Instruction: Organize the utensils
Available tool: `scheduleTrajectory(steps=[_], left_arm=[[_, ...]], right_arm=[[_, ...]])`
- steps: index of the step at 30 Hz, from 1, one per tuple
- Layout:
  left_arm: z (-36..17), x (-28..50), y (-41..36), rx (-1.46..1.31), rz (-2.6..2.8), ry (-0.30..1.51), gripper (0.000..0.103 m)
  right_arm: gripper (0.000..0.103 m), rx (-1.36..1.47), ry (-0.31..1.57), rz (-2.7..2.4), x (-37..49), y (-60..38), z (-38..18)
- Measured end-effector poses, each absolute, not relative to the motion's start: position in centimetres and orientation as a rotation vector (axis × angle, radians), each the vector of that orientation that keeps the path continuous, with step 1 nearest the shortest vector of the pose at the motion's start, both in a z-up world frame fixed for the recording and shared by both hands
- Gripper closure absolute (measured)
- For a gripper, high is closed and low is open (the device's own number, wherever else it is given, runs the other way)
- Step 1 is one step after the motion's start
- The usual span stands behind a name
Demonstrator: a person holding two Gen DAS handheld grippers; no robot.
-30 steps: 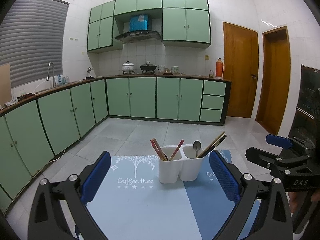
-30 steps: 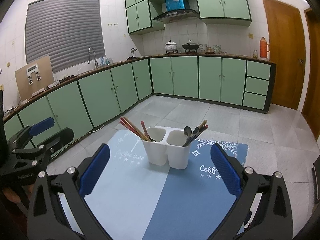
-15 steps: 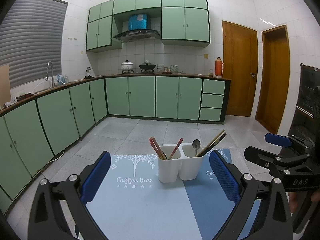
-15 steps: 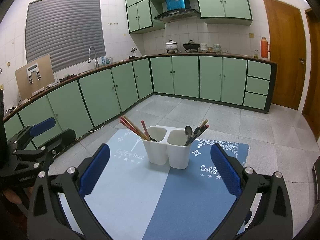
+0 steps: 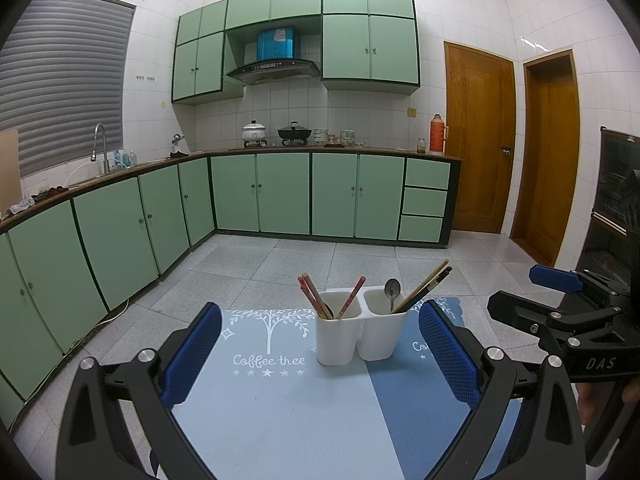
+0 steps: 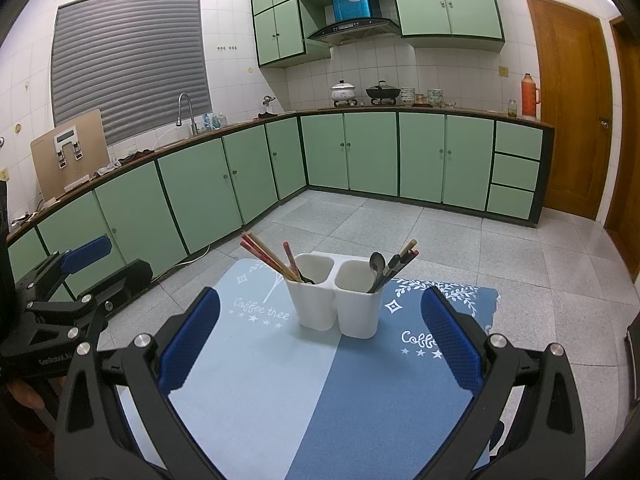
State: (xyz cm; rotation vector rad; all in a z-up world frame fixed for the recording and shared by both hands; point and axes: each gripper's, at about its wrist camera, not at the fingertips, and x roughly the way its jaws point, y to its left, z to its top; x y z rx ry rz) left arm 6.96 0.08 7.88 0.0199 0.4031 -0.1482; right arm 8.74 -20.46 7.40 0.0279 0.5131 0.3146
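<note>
A white two-compartment utensil holder stands on a blue two-tone mat. Its left cup holds red and wooden chopsticks. The right cup holds a metal spoon and dark chopsticks. My left gripper is open, well short of the holder, with nothing between its blue pads. My right gripper is open too, likewise empty. Each gripper also shows at the edge of the other's view.
The mat covers a small table with grey tiled floor beyond its far edge. Green cabinets line the left and back walls. Wooden doors stand at the right. A dark cabinet is at the far right.
Both views have tilted slightly upward, so the holder sits a little lower in frame. Both grippers stay open and empty.
</note>
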Motion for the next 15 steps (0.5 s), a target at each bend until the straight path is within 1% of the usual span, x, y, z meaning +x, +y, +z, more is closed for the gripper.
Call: scheduleTrajectory(steps=[15], left_arm=[[7.83, 6.96, 0.08, 0.020, -0.148, 0.403, 0.006]], right_arm=[[0.005, 0.030, 0.516, 0.315, 8.84, -20.36, 7.30]])
